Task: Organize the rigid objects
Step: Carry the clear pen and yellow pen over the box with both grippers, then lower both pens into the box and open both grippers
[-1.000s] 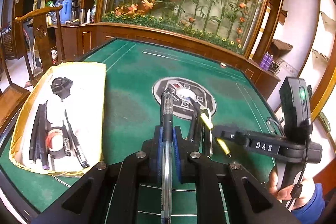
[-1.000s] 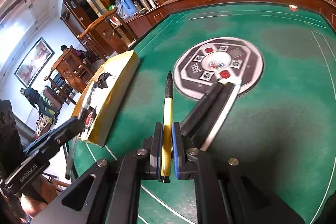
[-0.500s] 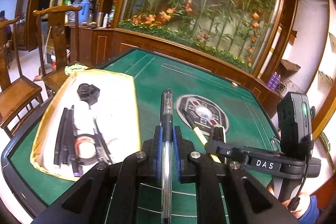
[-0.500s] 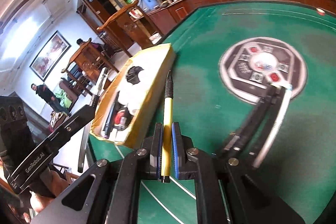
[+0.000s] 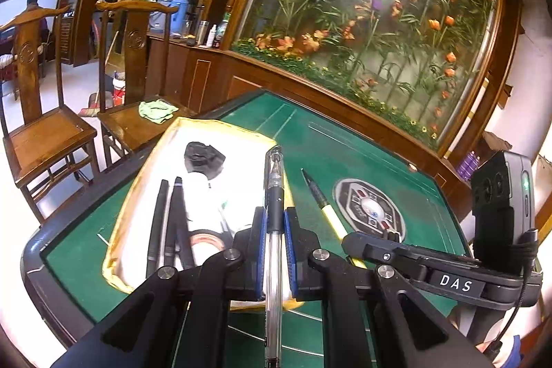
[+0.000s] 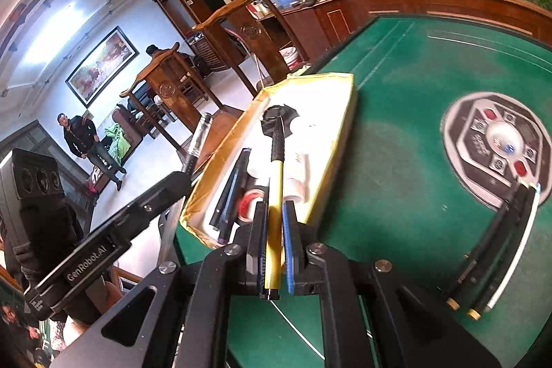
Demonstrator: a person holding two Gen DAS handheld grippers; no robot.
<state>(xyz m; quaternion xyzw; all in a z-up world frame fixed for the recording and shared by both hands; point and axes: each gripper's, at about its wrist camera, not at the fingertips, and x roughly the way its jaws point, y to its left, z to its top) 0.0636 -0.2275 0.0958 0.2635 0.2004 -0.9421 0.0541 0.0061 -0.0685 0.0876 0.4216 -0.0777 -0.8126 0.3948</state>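
Step in hand: carriage of two pens to the tray, both mid-air, neither released.

Left hand-held gripper (image 5: pixel 275 230): jaws closed on a clear pen (image 5: pixel 274 212) with a black grip, tip forward, poised over the near right edge of the yellow-rimmed tray (image 5: pixel 124 195).

Right hand-held gripper (image 6: pixel 275 230): jaws closed on a yellow pen (image 6: pixel 275 195) with a black grip, tip aimed over the tray's (image 6: pixel 345 112) white interior.

Tray contents: several dark pens (image 5: pixel 169 223) lying lengthwise at the left, a roll of tape (image 6: pixel 251 200), a black clip-like piece (image 5: pixel 203 157) at the far end, and a white item, possibly a tube, washed out by glare.

Next move, as judged: lower each pen until parallel with those already laid, over bare white floor, then part the jaws.

Obstructions: the tape roll and white item crowd the tray's middle; the two grippers stand close together and could foul each other.

Surroundings: green tabletop (image 6: pixel 396 161) with a round centre panel (image 6: pixel 496 143); more pens (image 6: pixel 493 250) remain beside it. Wooden chairs (image 5: pixel 51 133) stand beyond.
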